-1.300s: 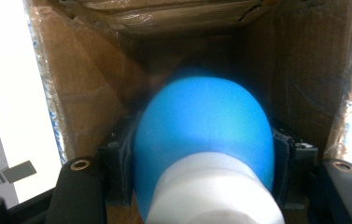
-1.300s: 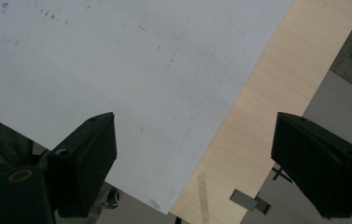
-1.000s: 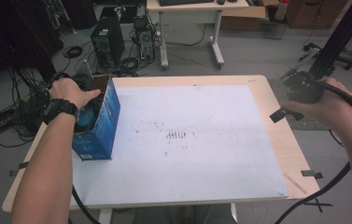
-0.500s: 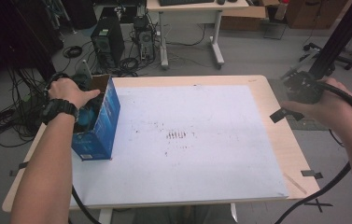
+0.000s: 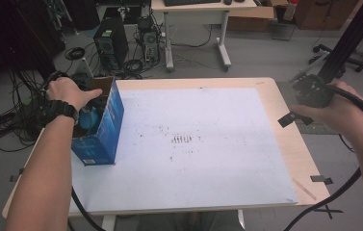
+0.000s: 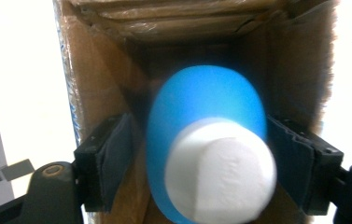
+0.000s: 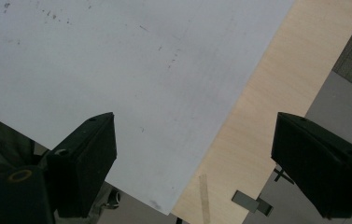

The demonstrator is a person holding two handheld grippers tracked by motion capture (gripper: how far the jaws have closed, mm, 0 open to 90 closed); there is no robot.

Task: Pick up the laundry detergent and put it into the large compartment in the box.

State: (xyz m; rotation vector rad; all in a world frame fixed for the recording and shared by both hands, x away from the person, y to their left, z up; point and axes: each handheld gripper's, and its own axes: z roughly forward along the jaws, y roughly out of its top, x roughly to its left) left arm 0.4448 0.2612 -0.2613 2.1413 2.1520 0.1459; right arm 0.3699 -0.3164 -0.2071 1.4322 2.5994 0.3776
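A blue cardboard box (image 5: 103, 132) stands upright at the left edge of the white sheet (image 5: 203, 144), its top open. A person's left hand (image 5: 68, 91) reaches into it from above. Inside the box (image 6: 101, 79), a blue bottle (image 6: 206, 102) with a white cap (image 6: 222, 170) points up toward the camera. My left gripper (image 6: 199, 140) is shut on the bottle, one black jaw on each side. My right gripper (image 5: 309, 90) hovers at the table's right edge; in the right gripper view the gripper (image 7: 194, 140) is open and holds nothing, above the sheet's corner.
The wooden table (image 5: 294, 144) shows bare along its right side, with strips of black tape (image 5: 321, 179). Faint marks (image 5: 184, 139) dot the sheet's middle. Computer towers (image 5: 107, 41), cables and a desk stand on the floor behind the table.
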